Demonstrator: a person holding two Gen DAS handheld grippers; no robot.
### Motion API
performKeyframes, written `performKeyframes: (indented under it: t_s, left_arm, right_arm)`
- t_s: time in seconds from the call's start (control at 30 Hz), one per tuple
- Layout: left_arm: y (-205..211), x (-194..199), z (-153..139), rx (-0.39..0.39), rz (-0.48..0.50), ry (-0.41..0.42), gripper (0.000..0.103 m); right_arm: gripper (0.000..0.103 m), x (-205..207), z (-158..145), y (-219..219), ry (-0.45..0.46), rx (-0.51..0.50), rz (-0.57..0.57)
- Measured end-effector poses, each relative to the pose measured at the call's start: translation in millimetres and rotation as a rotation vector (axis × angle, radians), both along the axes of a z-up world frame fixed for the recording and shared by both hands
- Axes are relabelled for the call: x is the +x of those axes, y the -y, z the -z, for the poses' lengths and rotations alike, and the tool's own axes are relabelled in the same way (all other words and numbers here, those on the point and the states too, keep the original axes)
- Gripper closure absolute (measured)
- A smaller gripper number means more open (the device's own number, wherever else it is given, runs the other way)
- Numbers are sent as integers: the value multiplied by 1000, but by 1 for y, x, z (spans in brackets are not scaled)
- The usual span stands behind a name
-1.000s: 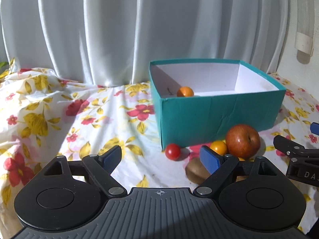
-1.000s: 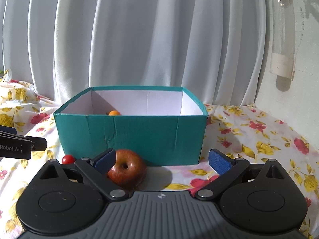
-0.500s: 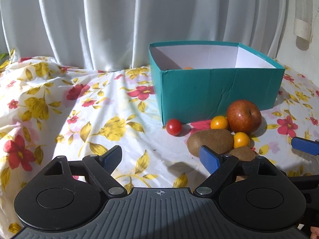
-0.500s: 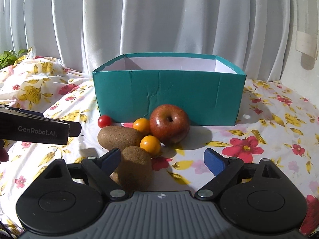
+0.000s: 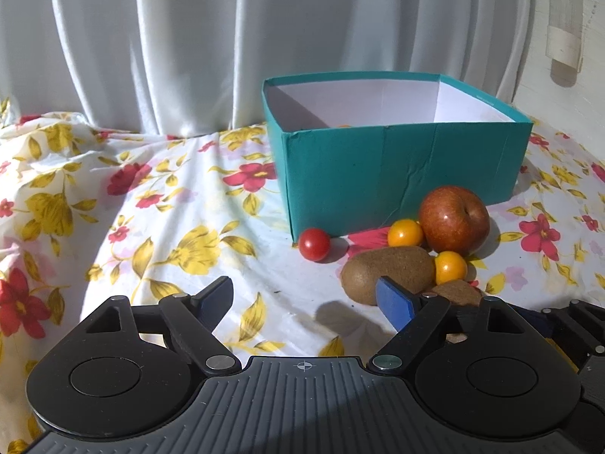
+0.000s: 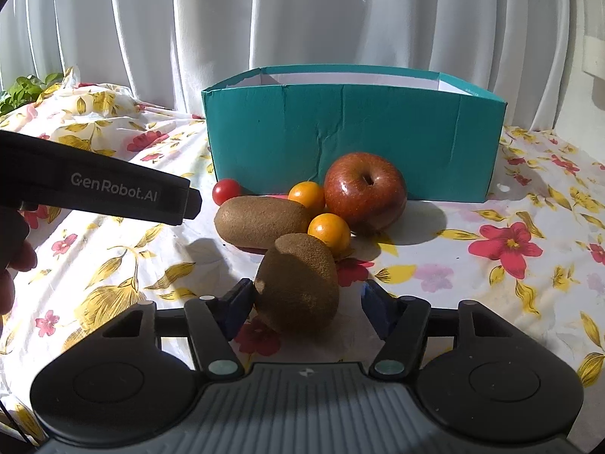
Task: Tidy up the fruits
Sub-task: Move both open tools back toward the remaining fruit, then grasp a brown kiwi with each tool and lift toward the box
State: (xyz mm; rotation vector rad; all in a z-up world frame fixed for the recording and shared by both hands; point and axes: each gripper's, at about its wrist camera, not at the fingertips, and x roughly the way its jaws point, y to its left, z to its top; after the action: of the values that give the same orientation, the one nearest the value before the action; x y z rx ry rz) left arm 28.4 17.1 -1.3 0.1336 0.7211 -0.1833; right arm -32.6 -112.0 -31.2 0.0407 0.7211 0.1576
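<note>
A teal box (image 5: 401, 174) (image 6: 351, 143) stands on the flowered cloth. In front of it lie a red apple (image 5: 453, 220) (image 6: 365, 191), two orange cherry tomatoes (image 5: 405, 233) (image 6: 329, 230), a red cherry tomato (image 5: 314, 244) (image 6: 226, 190) and two kiwis. My right gripper (image 6: 306, 300) is open, its fingers on either side of the near kiwi (image 6: 298, 282); the left pad is close to it. The other kiwi (image 6: 262, 221) (image 5: 387, 274) lies behind. My left gripper (image 5: 302, 299) is open and empty, left of the fruit pile. An orange fruit barely shows inside the box (image 5: 344, 126).
White curtains hang behind the box. A wall with a pale fixture (image 5: 565, 43) is at the right. The left gripper's body (image 6: 94, 185) reaches in from the left in the right wrist view. A green plant (image 6: 22, 89) sits far left.
Both grippers have pulled back from the box and lowered. My right gripper has come down around the near kiwi. The fruit pile has come into fuller view.
</note>
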Motion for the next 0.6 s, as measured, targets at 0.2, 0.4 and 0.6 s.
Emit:
performKeyframes:
  t_s: [0.2,0.4,0.6]
  left_arm:
    - [12,7,9,9,37,-21,17]
    - [29,15,19,11,85,-43,20]
    - [49,25,29,40,151,-18,18]
  right_arm:
    - [55,7,6,-3,-4,10,-12]
    - [56,4,8,11,2,-1,48]
    - [56,3,8,31,-9,0,111]
